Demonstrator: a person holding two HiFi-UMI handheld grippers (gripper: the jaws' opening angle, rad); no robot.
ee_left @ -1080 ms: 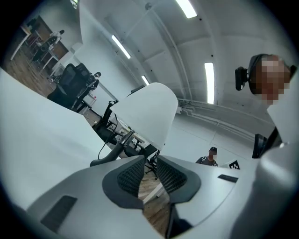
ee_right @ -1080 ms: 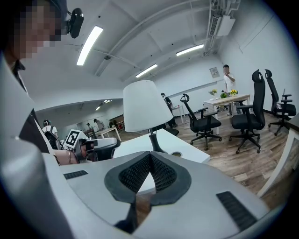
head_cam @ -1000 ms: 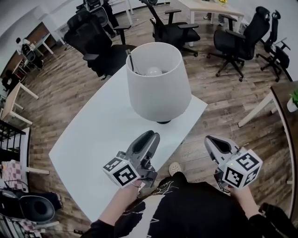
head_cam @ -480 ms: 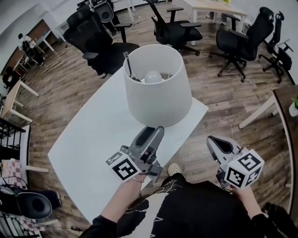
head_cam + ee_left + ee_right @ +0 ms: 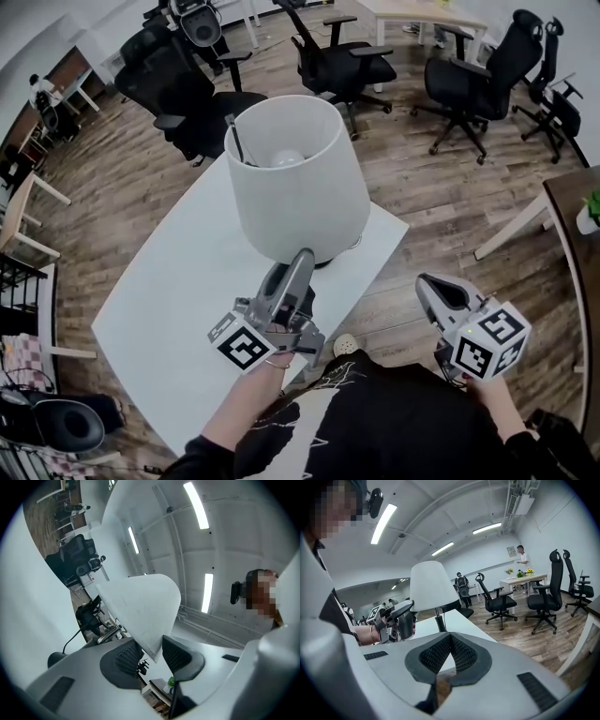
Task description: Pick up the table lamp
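The table lamp's white shade (image 5: 295, 183) rises over a dark base (image 5: 328, 261) near the right edge of the white table (image 5: 178, 291); a bulb shows inside the top. My left gripper (image 5: 302, 258) reaches up to the shade's near lower rim. In the left gripper view the shade (image 5: 140, 606) comes down between the jaws of the left gripper (image 5: 152, 656), which are closing, pads against the rim. My right gripper (image 5: 427, 281) hangs off the table's right side, shut and empty (image 5: 450, 644). Its view shows the lamp shade (image 5: 432, 585), its stem (image 5: 439, 619) and the left gripper (image 5: 401, 616).
Black office chairs (image 5: 342, 61) (image 5: 469, 89) (image 5: 178, 89) stand on the wooden floor behind the table. A dark wooden table (image 5: 572, 202) with a small plant (image 5: 589, 208) is at the right edge. More chairs and people show in the right gripper view (image 5: 543, 597).
My left gripper has moved forward and up from the table's near edge to the shade's lower rim. The lamp now sits further left in the head view. The right gripper has barely shifted.
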